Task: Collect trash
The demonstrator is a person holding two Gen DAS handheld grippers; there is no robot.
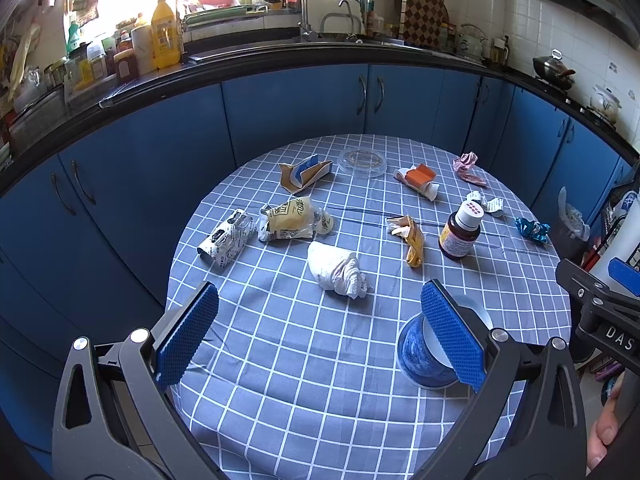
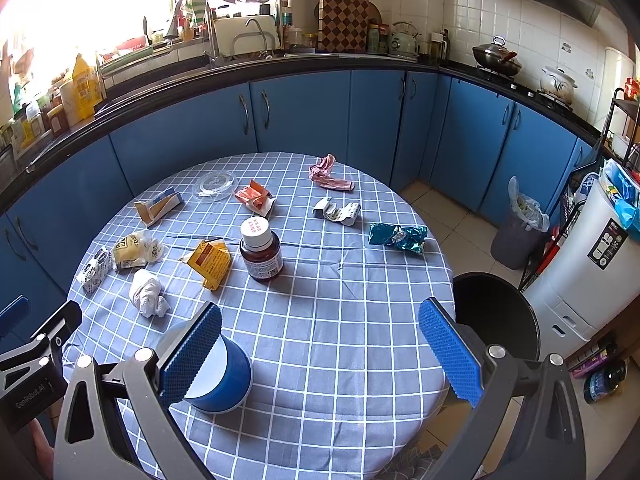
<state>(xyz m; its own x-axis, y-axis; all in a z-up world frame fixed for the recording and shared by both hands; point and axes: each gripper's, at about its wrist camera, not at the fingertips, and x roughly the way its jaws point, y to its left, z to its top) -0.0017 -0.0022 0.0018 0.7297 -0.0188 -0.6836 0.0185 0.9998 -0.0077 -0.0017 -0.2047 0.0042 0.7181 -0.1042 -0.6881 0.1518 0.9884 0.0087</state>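
Observation:
Trash lies scattered on a round table with a blue checked cloth: a white crumpled tissue, a yellow wrapper, a brown medicine bottle, a teal foil wrapper, a pink wrapper and a blue paper cup. A black bin stands right of the table. My left gripper is open above the near table edge. My right gripper is open, the cup by its left finger.
Also on the table are a clear plastic lid, an orange carton, a torn cardboard box, a bread wrapper and a white pack. Blue cabinets ring the table. A grey lined bin and white appliance stand at right.

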